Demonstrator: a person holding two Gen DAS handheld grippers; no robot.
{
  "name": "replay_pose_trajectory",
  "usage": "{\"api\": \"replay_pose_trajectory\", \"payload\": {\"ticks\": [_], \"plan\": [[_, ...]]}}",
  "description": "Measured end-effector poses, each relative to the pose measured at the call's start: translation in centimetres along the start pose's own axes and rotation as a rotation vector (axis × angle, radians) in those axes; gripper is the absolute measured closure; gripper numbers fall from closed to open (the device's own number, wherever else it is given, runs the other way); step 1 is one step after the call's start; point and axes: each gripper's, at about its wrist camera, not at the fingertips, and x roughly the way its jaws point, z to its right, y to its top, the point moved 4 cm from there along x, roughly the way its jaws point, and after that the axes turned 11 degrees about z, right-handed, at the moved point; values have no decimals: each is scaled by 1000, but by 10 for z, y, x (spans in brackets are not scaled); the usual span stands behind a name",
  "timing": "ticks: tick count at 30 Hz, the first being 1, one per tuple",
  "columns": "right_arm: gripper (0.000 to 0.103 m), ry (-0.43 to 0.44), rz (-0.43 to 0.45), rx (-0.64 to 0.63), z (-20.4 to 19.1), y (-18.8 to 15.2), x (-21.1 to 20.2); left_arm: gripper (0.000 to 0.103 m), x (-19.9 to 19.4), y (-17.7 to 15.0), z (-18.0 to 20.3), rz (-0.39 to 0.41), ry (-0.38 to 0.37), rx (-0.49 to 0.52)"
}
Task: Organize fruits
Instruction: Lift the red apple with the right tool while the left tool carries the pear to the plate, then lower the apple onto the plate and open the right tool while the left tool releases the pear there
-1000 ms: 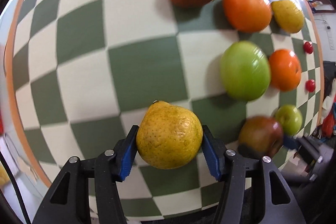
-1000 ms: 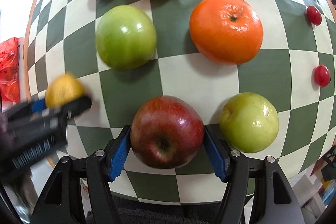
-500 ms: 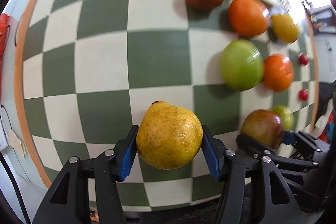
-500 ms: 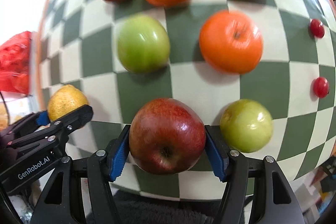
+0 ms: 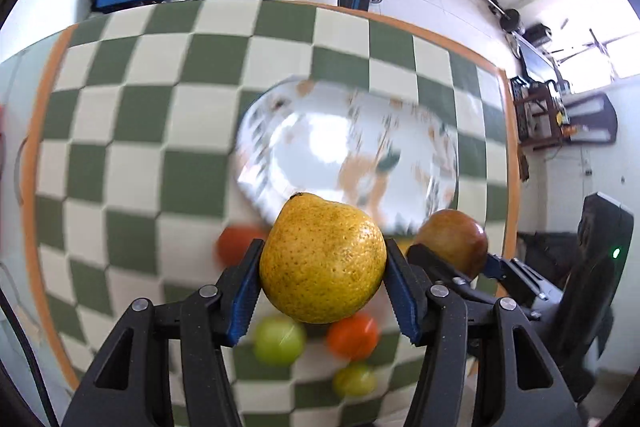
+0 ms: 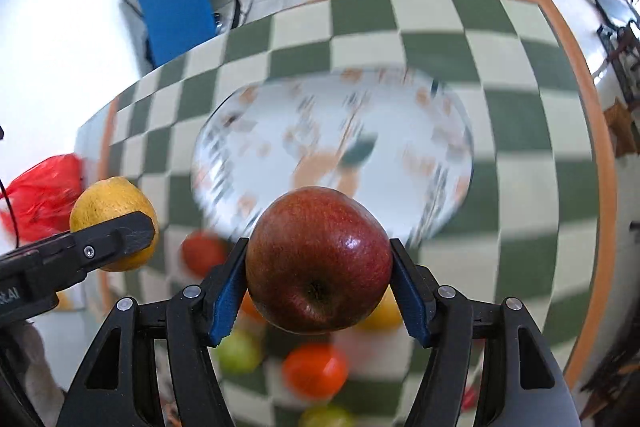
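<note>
2 fruits are off the bench, each gripped in its own tongs. The left tongs (image 5: 322, 281) are clamped on a yellow pear (image 5: 322, 259), blue pads pressed against both its sides, held above the green-and-cream checked bench (image 5: 132, 131) just in front of a blurred patterned plate (image 5: 344, 143). The right tongs (image 6: 318, 285) are clamped on a red apple (image 6: 319, 265), also in the air near the plate's front edge. From the right wrist view the pear sits to the left, beside a red plastic bag (image 6: 40, 195). Below the tongs, blurred on the bench, lie an orange (image 5: 353, 335), a green apple (image 5: 280, 343) and a smaller green fruit (image 5: 355, 381).
</note>
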Motion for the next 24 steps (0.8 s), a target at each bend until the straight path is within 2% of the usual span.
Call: {"api": "replay_pose_trajectory", "payload": {"ticks": [4, 7, 11, 15, 19, 20, 21, 22, 23, 24], "plan": [[35, -28, -44, -93, 8, 33, 48, 48, 63, 42, 11, -95, -5, -67], [35, -57, -67, -163, 10, 48, 73, 48, 102, 55, 12, -161, -1, -107], [35, -71, -100, -194, 17, 59, 99, 48, 131, 62, 9, -200, 3, -148], [34, -72, -122, -188, 23, 63, 108, 48, 142, 61, 4, -217, 16, -173], [34, -50, -141, -150, 29, 66, 113, 48, 141, 63, 9, -201, 41, -125], [32, -45, -147, -142, 31, 67, 113, 48, 139, 64, 10, -191, 48, -109], [26, -37, -150, -131, 34, 68, 112, 48, 139, 65, 11, -186, 51, -102], [21, -34, -152, -120, 37, 69, 110, 44, 138, 65, 12, -181, 52, -95], [16, -30, -153, -108, 39, 69, 109, 33, 135, 66, 12, -176, 47, -96], [15, -22, -153, -93, 42, 69, 106, 27, 136, 68, 13, -171, 45, -97]]}}
